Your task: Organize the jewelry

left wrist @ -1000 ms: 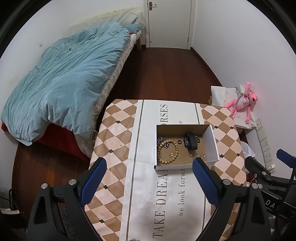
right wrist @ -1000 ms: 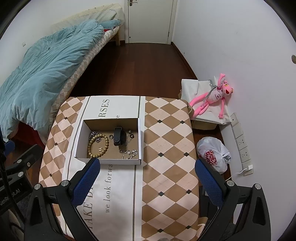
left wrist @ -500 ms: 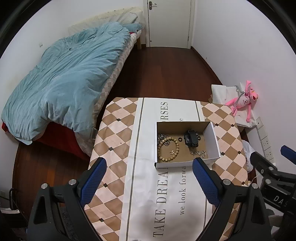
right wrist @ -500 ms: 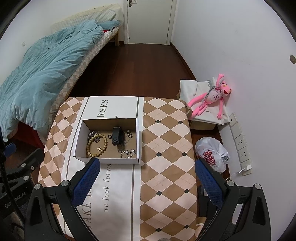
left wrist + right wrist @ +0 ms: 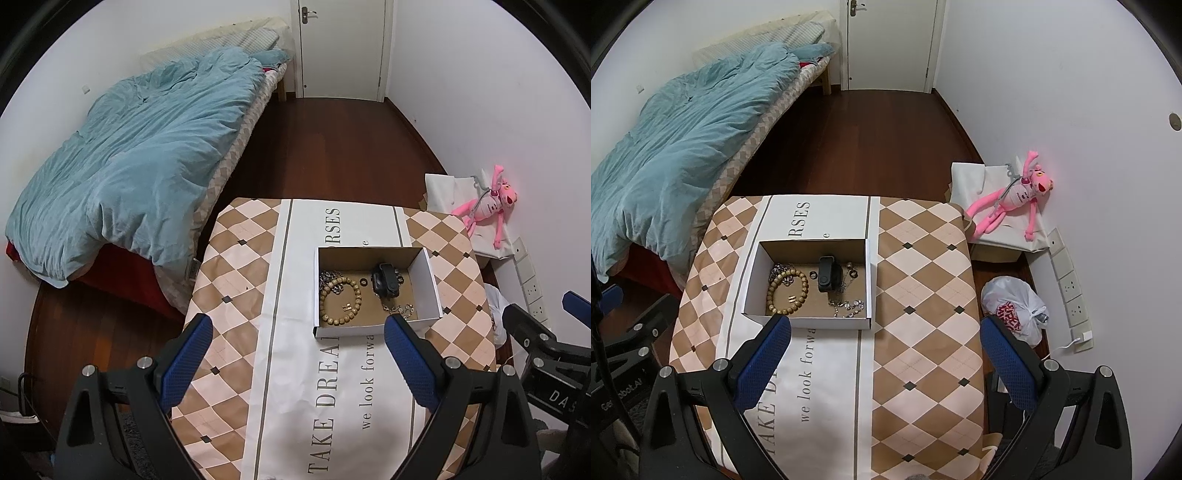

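An open white cardboard box (image 5: pixel 430 284) (image 5: pixel 750 280) sits on the checked table. Inside lie a wooden bead bracelet (image 5: pixel 340 300) (image 5: pixel 787 291), a black case (image 5: pixel 384 281) (image 5: pixel 827 273), silver chains (image 5: pixel 399 308) (image 5: pixel 847 308) and small rings (image 5: pixel 853 274). My left gripper (image 5: pixel 297 354) hovers high above the table's near side, open and empty, with the box just beyond its right finger. My right gripper (image 5: pixel 884 350) is also open and empty, held high to the right of the box. Each gripper's black frame shows at the edge of the other's view.
The table (image 5: pixel 923 332) carries a checked cloth with a white printed runner. A bed with a blue duvet (image 5: pixel 129 158) stands to the left. A pink plush toy (image 5: pixel 1015 199), a white bag and a plastic bag (image 5: pixel 1012 308) lie by the right wall. A door (image 5: pixel 341 44) is at the back.
Both grippers have risen and drawn back slightly, so the table and box look smaller and farther. Nothing in the box has moved and both stay open.
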